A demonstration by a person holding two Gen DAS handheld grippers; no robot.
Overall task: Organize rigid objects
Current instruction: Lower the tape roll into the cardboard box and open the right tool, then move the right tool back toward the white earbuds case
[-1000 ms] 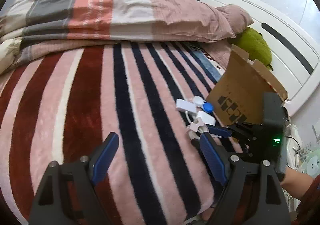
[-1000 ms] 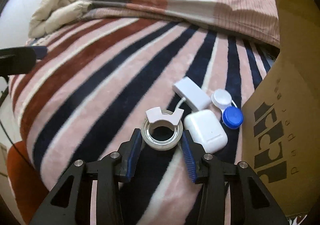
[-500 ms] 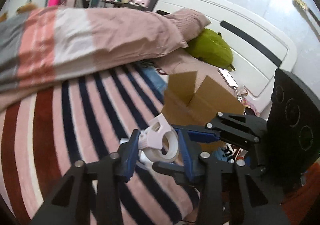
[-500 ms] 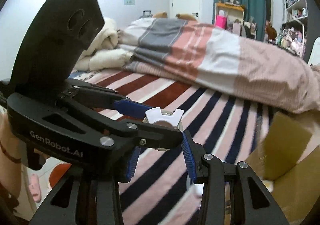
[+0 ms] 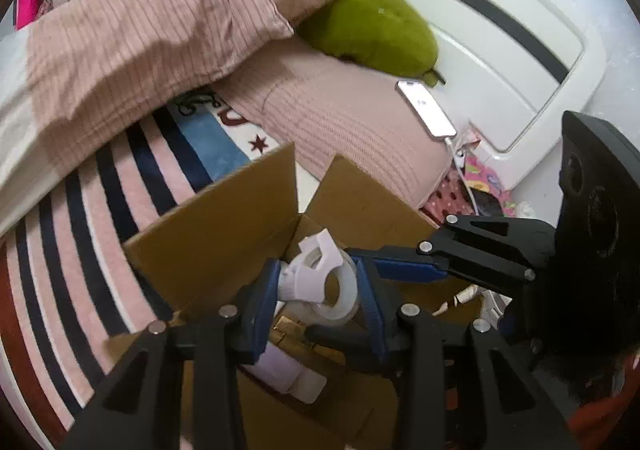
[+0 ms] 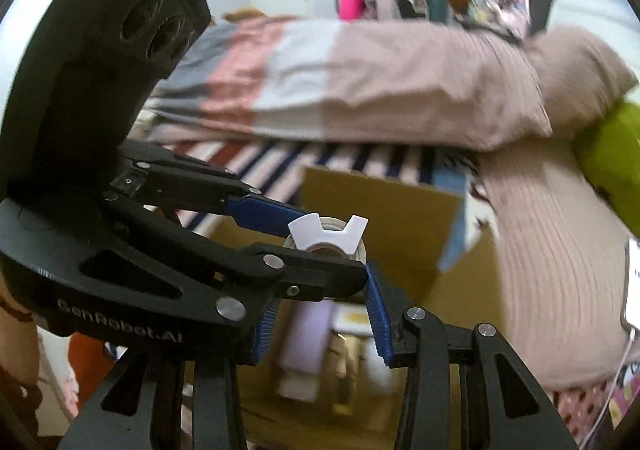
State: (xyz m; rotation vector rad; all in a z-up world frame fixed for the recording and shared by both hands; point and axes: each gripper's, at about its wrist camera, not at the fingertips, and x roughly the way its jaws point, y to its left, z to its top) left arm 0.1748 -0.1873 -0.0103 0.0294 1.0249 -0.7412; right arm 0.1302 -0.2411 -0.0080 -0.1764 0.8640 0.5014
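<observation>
Both grippers meet on one roll of clear tape (image 5: 326, 286), which hangs in the air above the open cardboard box (image 5: 224, 218). In the left wrist view the left gripper (image 5: 318, 292) has its two blue pads pressed against the sides of the roll, one on each side, with the white plastic holder of the tape sticking up between them toward the box. The right gripper (image 5: 362, 264) reaches in from the right, and one of its blue fingers (image 5: 404, 272) lies against the same roll. In the right wrist view the right gripper (image 6: 320, 314) also has its blue pads around the tape (image 6: 326, 240), though the left gripper (image 6: 280, 234), crossing in front from the left, covers most of the roll, so only the white holder and a rim of tape show. The box (image 6: 384, 210) stands on a striped blanket (image 5: 80, 234) beside a pink pillow (image 5: 352, 118), and inside it lie pale things that are too blurred to name. A green cushion (image 5: 372, 30) and a phone (image 5: 426, 108) rest on the pillow near a white headboard (image 5: 500, 62).
</observation>
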